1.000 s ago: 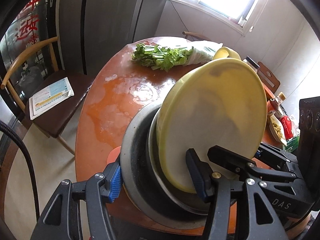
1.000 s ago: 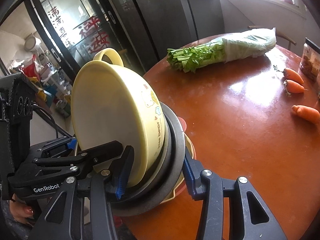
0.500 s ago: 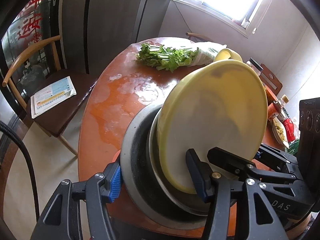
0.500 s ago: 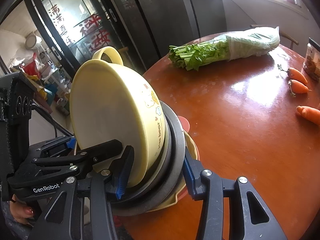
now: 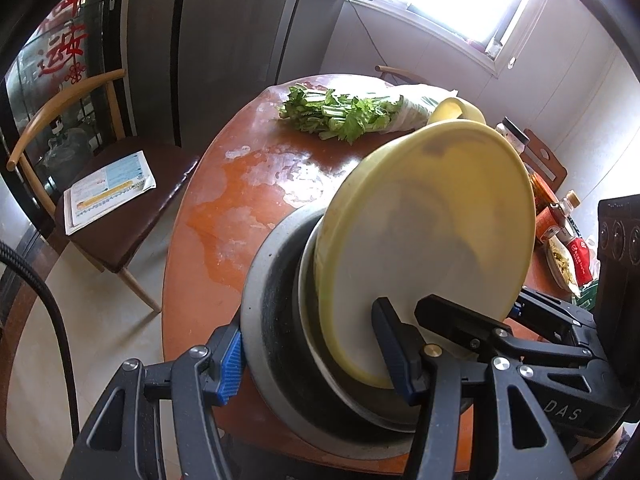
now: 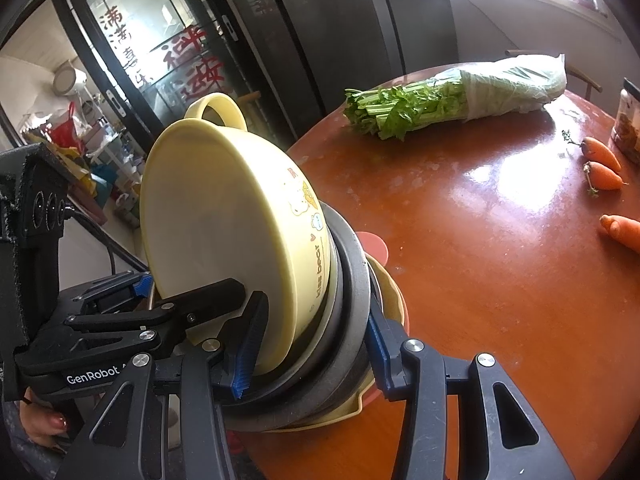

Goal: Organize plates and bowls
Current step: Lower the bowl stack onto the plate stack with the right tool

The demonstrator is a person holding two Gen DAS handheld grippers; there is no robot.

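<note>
Both grippers clamped one tilted stack of dishes between their fingers. The left gripper (image 5: 316, 354) squeezed the stack across its edge, one pad on the dark grey plate (image 5: 276, 280), the other on the yellow handled bowl (image 5: 432, 220). The right gripper (image 6: 310, 330) gripped the same stack from the other side, its pads pressing the bowl's face and the grey plate's back. Ahead of the fingers lay bagged celery (image 6: 440, 96) and, further right, carrots (image 6: 604, 164) on the round wooden table (image 6: 500, 260).
</note>
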